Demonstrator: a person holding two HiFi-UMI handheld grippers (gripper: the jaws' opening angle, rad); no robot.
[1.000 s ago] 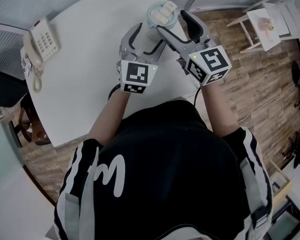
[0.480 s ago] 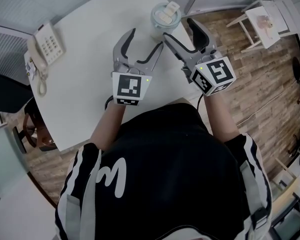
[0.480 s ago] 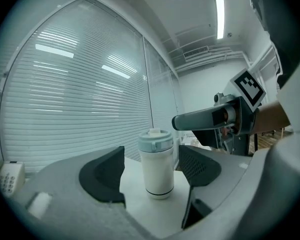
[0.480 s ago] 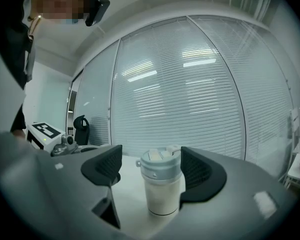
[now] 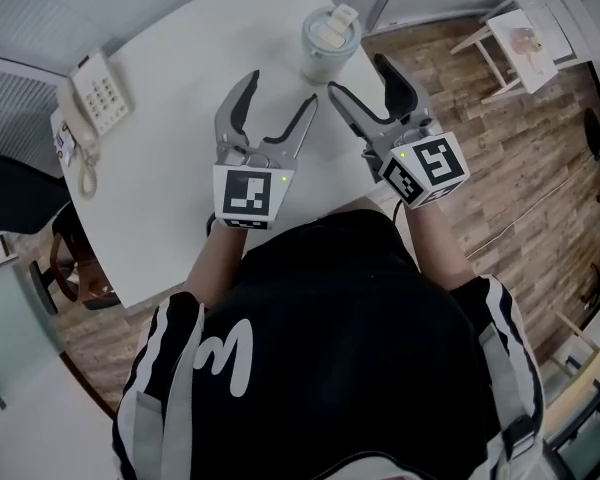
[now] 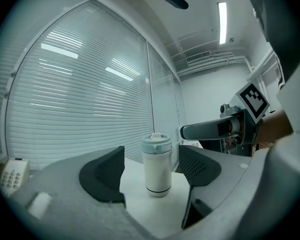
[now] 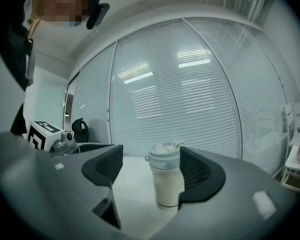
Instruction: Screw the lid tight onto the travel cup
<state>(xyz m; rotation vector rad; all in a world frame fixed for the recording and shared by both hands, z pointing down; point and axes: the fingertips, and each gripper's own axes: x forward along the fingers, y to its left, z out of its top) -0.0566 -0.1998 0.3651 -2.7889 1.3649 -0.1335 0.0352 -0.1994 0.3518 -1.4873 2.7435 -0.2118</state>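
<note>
smooth cylindrical travel cup point(image 5: 330, 40) stands capped; left gripper point(image 5: 280, 89), right gripper point(image 5: 358, 75) gape empty

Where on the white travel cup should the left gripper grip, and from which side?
Grip the white travel cup mid-body, level, from the near side, where the open left gripper faces it: it stands upright, walls straight and round below the pale green lid.
</note>
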